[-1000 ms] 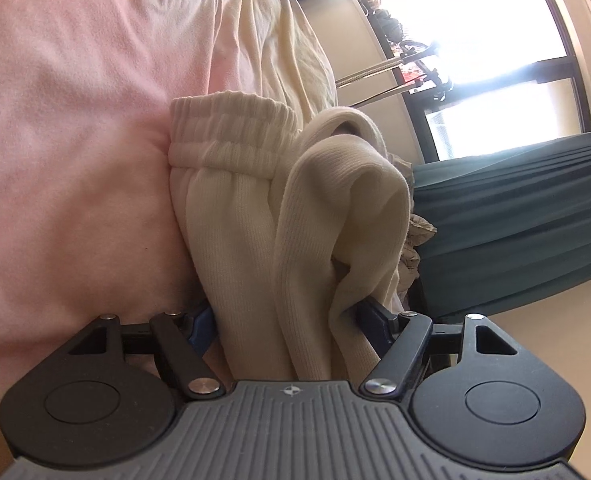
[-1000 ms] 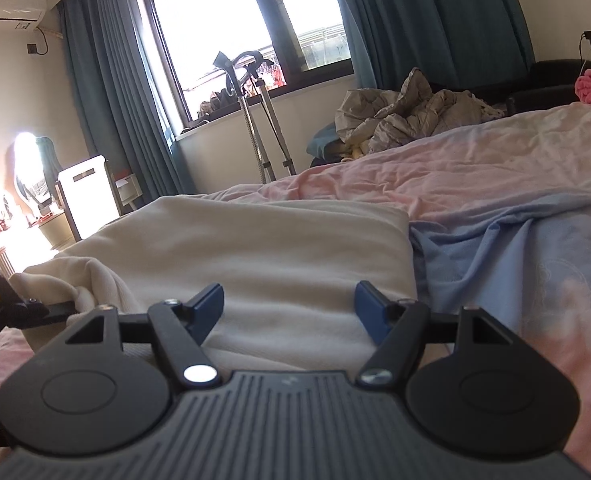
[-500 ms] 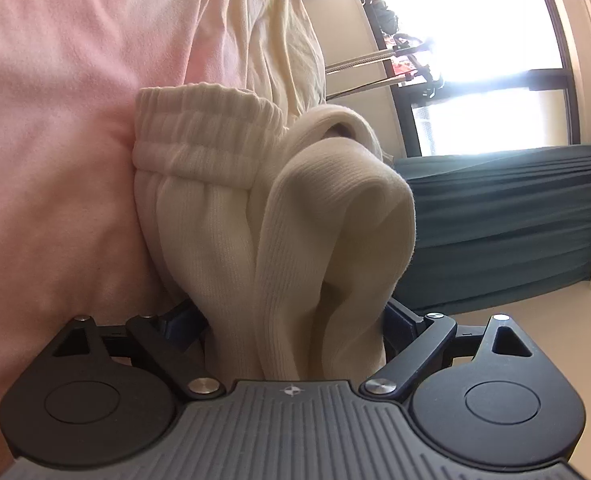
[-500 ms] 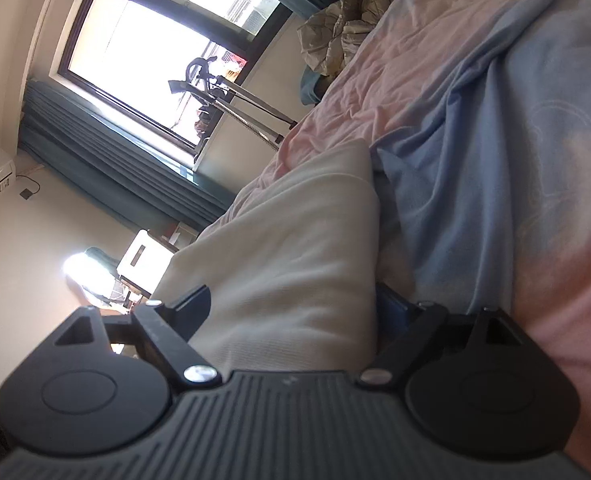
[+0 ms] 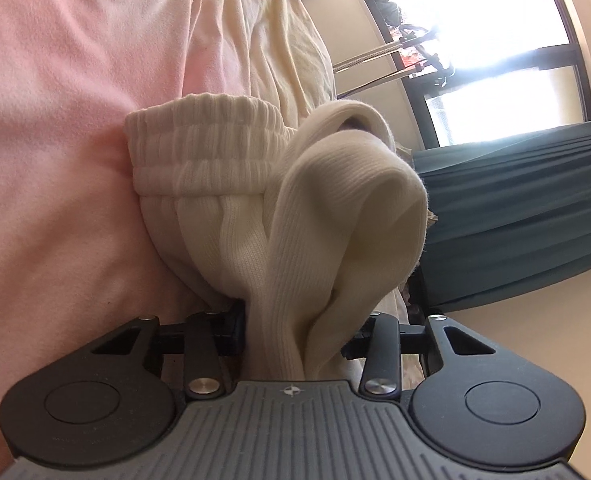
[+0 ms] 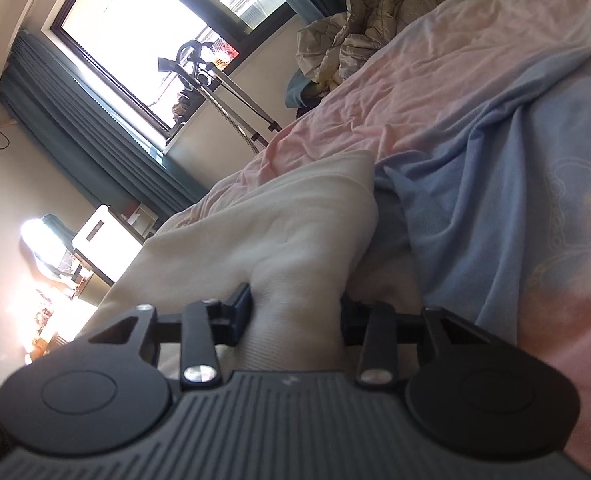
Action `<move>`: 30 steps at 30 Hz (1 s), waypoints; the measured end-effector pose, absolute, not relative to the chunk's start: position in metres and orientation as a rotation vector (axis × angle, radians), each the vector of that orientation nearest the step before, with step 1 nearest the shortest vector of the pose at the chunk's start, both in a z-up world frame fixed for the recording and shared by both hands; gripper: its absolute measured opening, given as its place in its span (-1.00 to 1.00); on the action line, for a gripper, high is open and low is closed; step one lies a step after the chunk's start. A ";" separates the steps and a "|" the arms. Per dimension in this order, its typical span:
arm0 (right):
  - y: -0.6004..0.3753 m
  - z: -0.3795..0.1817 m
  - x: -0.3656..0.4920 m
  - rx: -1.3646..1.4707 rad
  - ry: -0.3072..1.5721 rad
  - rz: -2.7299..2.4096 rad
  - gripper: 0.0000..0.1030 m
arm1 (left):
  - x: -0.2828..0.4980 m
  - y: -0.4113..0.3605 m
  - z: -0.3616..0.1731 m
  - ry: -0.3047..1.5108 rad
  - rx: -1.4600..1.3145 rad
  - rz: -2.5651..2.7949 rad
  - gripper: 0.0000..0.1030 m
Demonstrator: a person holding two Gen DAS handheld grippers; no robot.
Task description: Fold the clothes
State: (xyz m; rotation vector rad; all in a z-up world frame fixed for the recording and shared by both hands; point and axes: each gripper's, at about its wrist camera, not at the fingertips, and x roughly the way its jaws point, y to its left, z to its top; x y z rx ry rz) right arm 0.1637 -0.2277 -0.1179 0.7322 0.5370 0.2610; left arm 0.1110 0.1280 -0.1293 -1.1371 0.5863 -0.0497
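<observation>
Left tongs point(image 5: 295, 328): clamped tight on bunched waistband end of cream trousers point(image 5: 231, 216).
Right tongs point(image 6: 295, 316): pinched closed on same trousers point(image 6: 255, 240).
Trousers: lying on pink-and-blue bed point(image 6: 475, 100).

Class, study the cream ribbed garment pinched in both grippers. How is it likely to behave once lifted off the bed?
The cream garment will probably flop and sag: it already bunches in soft folds between the left gripper's closed jaws. Its ribbed knit looks grippy, so slipping seems unlikely. The stretch beyond the right gripper would likely droop between the two holds.
</observation>
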 end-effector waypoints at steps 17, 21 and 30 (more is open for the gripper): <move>-0.277 0.045 0.085 0.526 0.189 0.226 -0.43 | 0.088 0.053 -0.025 0.444 -1.167 -0.283 -0.31; -0.327 0.072 0.072 0.508 0.108 0.166 -0.43 | 0.104 -0.002 -0.015 0.438 -1.171 -0.374 -0.30; -0.458 0.053 0.059 0.574 0.010 0.006 -0.43 | 0.170 -0.145 -0.025 0.519 -1.082 -0.540 -0.30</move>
